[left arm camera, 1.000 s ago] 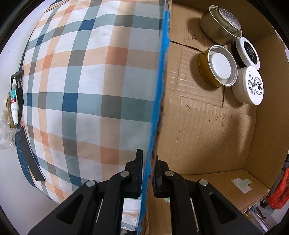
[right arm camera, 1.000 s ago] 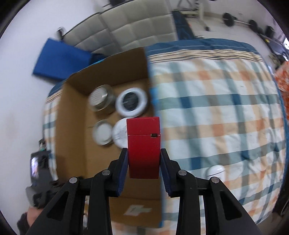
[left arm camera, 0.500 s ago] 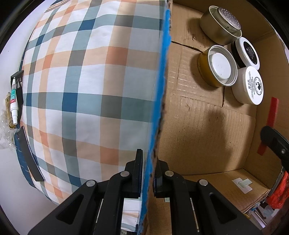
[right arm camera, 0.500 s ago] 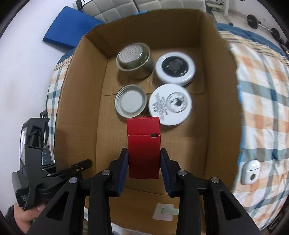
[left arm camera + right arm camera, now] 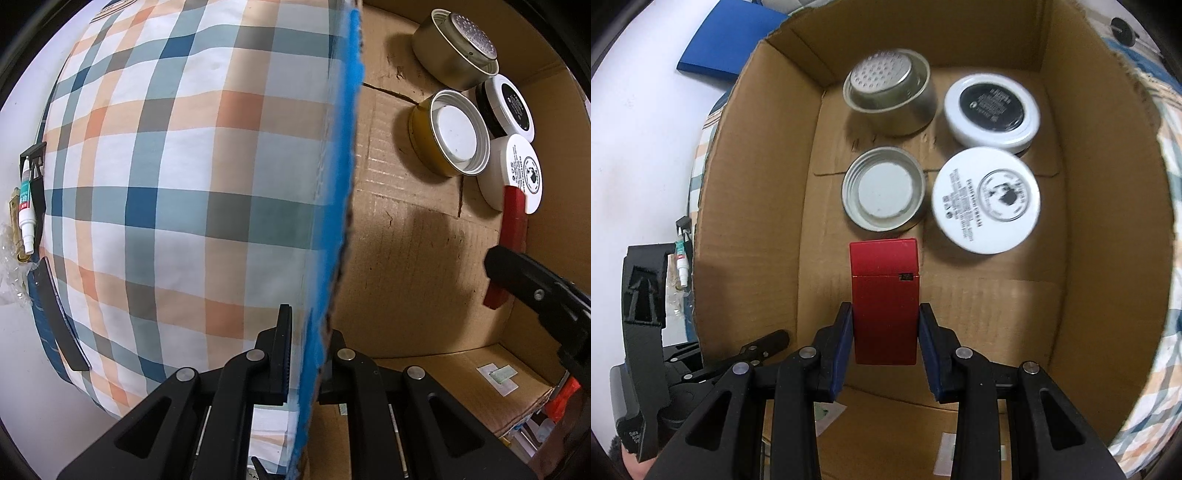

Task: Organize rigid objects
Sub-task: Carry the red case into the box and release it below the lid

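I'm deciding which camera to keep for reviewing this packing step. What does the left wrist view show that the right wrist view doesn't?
Only the left wrist view: the left gripper shut on the blue-edged box wall, and the wide plaid bedcover.
Only the right wrist view: the right gripper from behind, shut on the red box's flat sides, and the blue mat.
Both: the cardboard box floor, the four round tins, the red box.
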Demonstrator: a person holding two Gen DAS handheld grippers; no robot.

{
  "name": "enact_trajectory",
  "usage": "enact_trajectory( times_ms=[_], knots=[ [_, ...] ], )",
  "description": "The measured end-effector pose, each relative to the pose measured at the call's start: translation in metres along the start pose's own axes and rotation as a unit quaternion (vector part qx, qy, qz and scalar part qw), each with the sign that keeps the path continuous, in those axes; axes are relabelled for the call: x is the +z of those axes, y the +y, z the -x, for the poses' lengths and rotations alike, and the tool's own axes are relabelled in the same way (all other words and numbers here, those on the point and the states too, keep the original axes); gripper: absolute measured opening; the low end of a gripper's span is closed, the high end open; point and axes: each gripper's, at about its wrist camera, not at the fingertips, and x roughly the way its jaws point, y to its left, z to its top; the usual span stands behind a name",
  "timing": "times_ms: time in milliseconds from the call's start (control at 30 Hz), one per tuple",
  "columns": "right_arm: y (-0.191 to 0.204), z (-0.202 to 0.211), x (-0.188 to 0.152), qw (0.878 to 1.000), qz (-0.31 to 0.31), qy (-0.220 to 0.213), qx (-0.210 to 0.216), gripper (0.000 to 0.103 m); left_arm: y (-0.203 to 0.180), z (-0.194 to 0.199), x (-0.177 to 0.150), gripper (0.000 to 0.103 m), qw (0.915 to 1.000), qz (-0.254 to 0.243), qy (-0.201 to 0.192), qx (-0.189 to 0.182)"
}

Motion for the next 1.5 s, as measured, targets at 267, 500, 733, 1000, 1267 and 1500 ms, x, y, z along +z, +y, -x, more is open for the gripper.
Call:
enact_trajectory(
  times_ms=[267, 500, 733, 1000, 1267, 1500],
  knots=[
    [0.004, -0.028, 0.006, 0.999, -0.013, 0.025, 0.030, 0.037, 0.001, -0.005, -0.002, 0.006, 1.0000, -0.002, 0.005, 0.002],
    [0.014, -0.050, 0.008, 0.999, -0.013, 0.040, 0.030, 0.037, 0.000, -0.006, -0.002, 0.006, 1.0000, 0.000, 0.004, 0.001],
    [0.024, -0.060, 0.010, 0.999, -0.013, 0.046, 0.026, 0.073, 0.001, -0.002, 0.001, 0.006, 1.0000, 0.002, 0.004, 0.001],
    [0.026, -0.041, 0.007, 0.999, -0.001, 0.017, -0.030, 0.095, -0.004, 0.003, 0.003, 0.006, 1.0000, -0.001, 0.000, 0.004],
    [0.031, -0.012, 0.001, 0.994, 0.009, -0.037, -0.098, 0.103, -0.011, 0.007, 0.003, 0.006, 1.0000, -0.004, -0.002, 0.007],
    [0.014, 0.039, -0.008, 0.991, 0.004, -0.068, -0.117, 0.103, -0.014, 0.009, 0.003, 0.006, 0.9999, -0.006, -0.003, 0.012]
  ],
)
